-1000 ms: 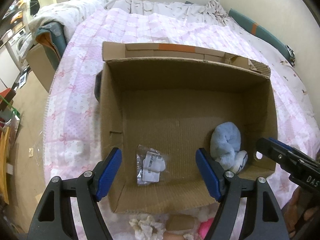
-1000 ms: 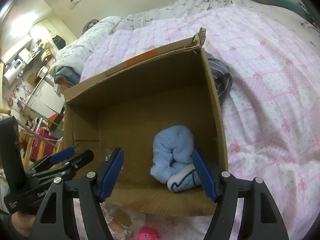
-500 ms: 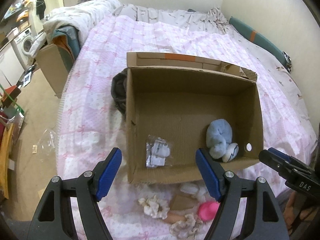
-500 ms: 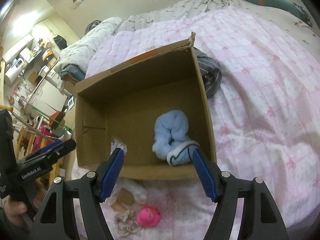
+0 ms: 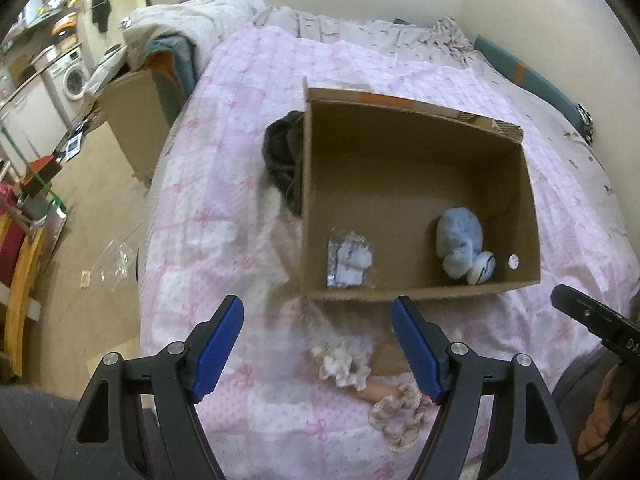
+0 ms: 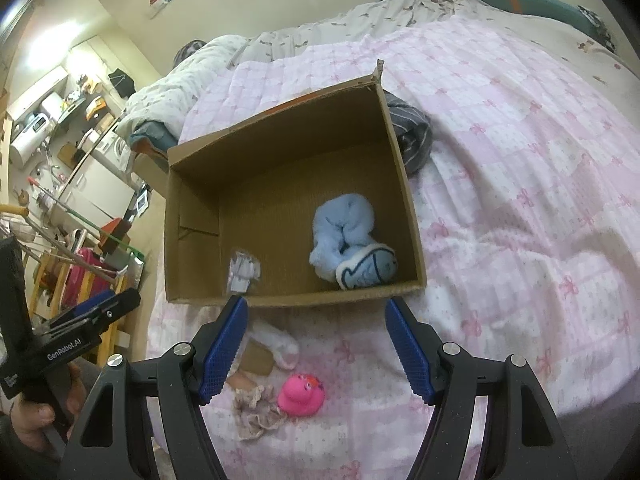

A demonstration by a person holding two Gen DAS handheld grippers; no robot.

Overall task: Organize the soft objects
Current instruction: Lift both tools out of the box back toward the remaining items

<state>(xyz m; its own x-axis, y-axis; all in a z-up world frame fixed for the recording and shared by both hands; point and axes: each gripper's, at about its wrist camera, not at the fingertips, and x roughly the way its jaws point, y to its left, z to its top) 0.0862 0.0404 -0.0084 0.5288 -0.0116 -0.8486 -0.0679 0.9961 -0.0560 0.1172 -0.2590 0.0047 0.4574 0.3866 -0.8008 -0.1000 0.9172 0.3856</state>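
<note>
An open cardboard box sits on the pink quilted bed. Inside lie a light blue rolled soft item and a small clear packet with white contents. In front of the box lie frilly scrunchies, a pink rubber duck, a white sock and a small cardboard piece. My left gripper is open and empty, above the scrunchies. My right gripper is open and empty, above the duck.
A dark striped garment lies against the box's far side. The bed's left edge drops to a floor with another cardboard box, a plastic bag and clutter. A wall bounds the bed at the back and right.
Both grippers have pulled back and up from the box. The items on the quilt in front of the box have come into view. Both stay open and empty.
</note>
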